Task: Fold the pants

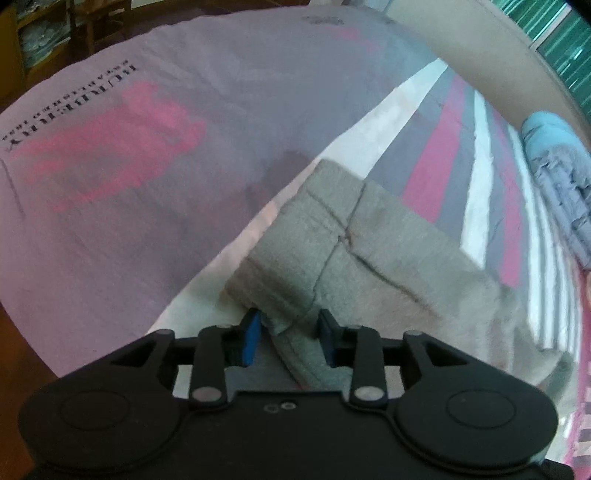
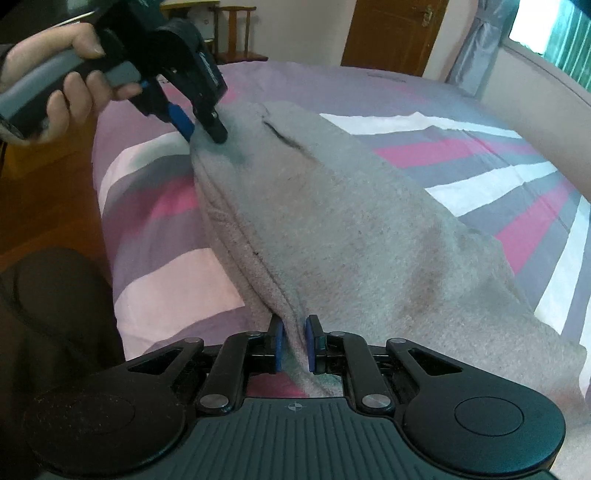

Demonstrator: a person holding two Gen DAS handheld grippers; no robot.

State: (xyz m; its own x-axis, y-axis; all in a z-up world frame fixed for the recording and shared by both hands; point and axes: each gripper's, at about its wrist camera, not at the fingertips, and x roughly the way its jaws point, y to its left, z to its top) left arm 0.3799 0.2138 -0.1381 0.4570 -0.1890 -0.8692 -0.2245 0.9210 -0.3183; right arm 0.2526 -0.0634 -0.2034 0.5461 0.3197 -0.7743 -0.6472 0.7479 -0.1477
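Note:
Grey fleece pants (image 2: 351,221) lie on a bed, pulled up into a ridge between my two grippers. In the right wrist view my right gripper (image 2: 295,343) is shut on the near edge of the pants, the blue pads pinching a thin fold. Far left in that view a hand (image 2: 62,85) holds my left gripper (image 2: 201,129), which sits on the pants' far corner. The left wrist view shows the left gripper (image 1: 289,332) closed around a thick folded hem of the pants (image 1: 388,251), with cloth filling the gap between the pads.
The bed cover (image 2: 166,284) is striped pink, grey, purple and white. A purple sheet with pink print (image 1: 147,147) lies beyond. A blue-grey clothes pile (image 1: 557,177) sits at the right. Wooden floor (image 2: 44,199), a dark-clad leg (image 2: 48,314), a chair (image 2: 240,33) and a door (image 2: 391,33) surround the bed.

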